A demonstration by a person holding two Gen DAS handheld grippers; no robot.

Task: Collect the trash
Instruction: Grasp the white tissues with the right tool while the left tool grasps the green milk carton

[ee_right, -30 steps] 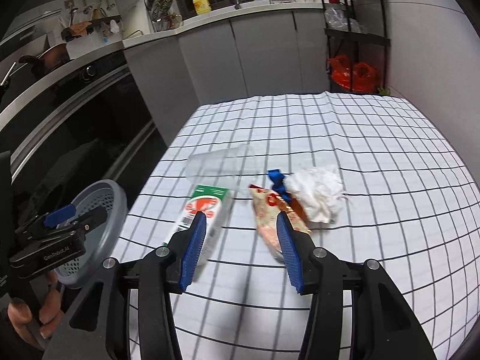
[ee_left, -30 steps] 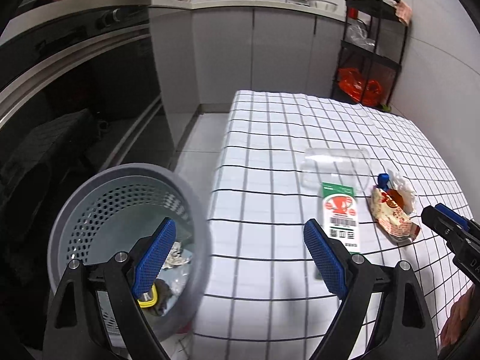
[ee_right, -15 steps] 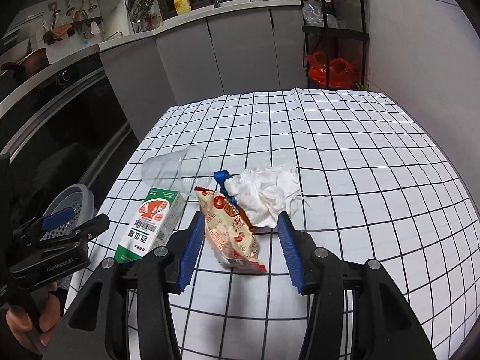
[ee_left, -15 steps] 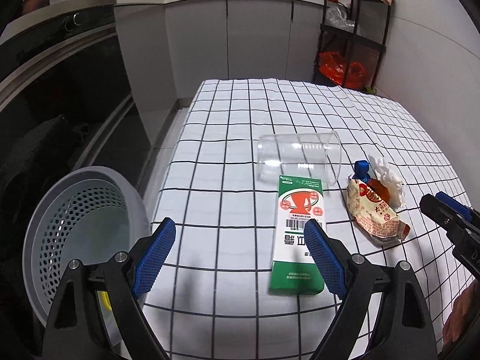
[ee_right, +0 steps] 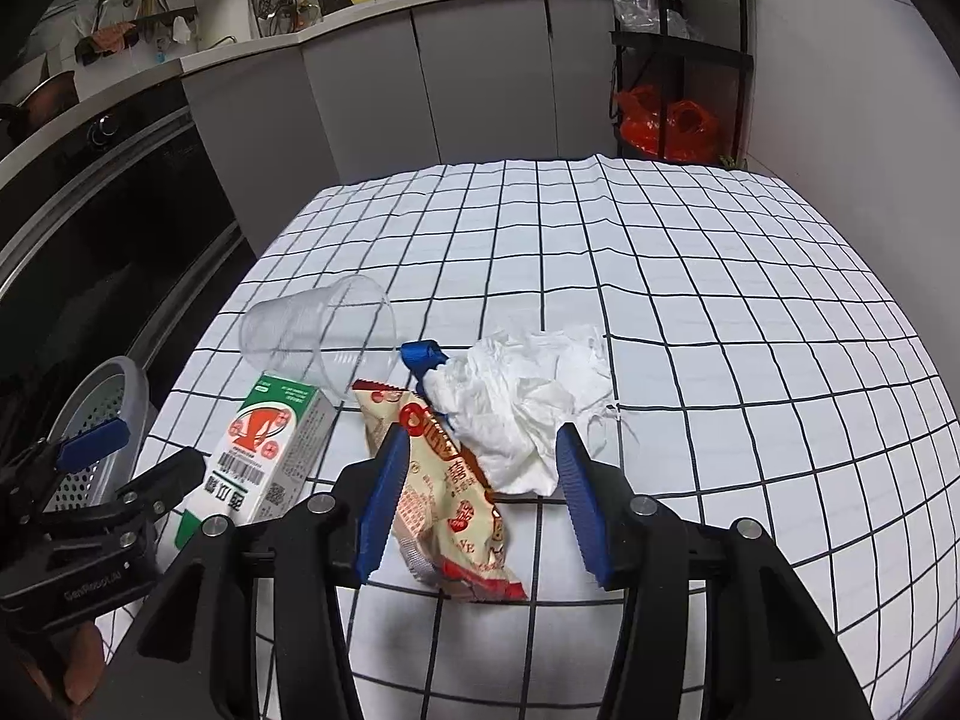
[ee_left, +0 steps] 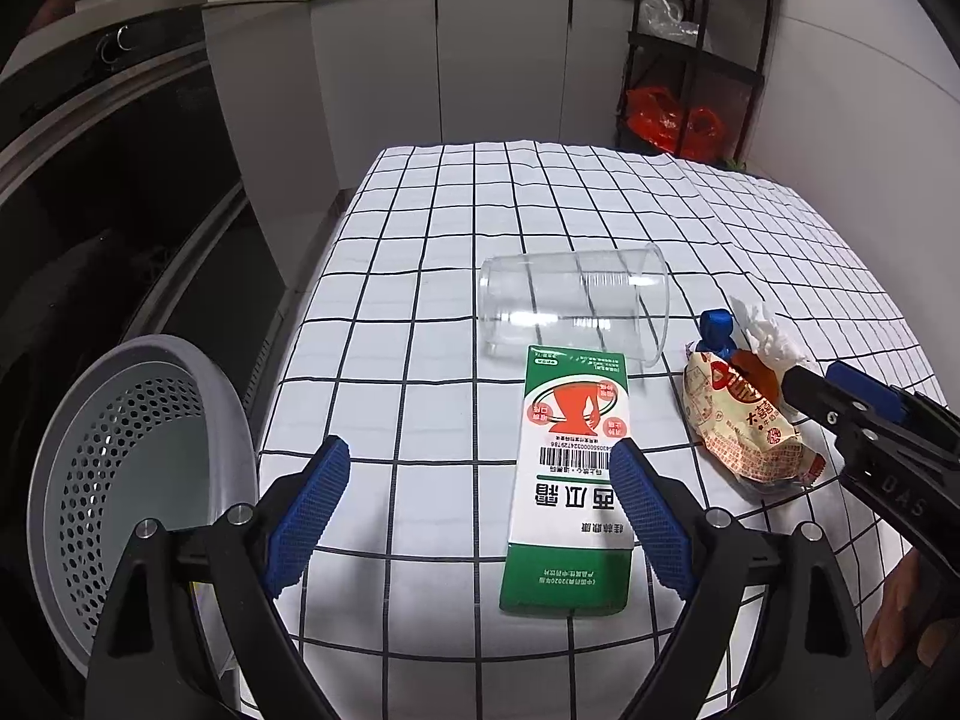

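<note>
Kitchen cabinets and a dark oven front frame our white tablecloth with a black grid (ee_left: pixel 456 240), where the last litter lies in one cluster near the left edge. We hold the left gripper (ee_left: pixel 480 510) with its blue pads spread wide and nothing between them, low over the near end of the green-and-white carton (ee_left: pixel 570 480), which lies flat, label up. That spread looks chosen to take the carton across its width. Just off the table's edge on that side sits the grey perforated waste basket (ee_left: pixel 138 450), close enough, we judge, for a short carry.

We hold the right gripper (ee_right: pixel 480 510) about half open, its pads on either side of the cream-and-red snack wrapper (ee_right: pixel 444 486) without pressing on it, so it grips nothing yet. The crumpled white tissue (ee_right: pixel 528 396) touches the wrapper's far side and partly covers a small blue plastic piece (ee_right: pixel 420 354); what that piece is, we cannot tell. A clear plastic cup (ee_left: pixel 576 306) lies on its side just beyond the carton.

Much of the basket's inside is cut off by the frame and the left gripper's arm, so we cannot make out its contents. Only fingertips of each hand show at the picture edges.
</note>
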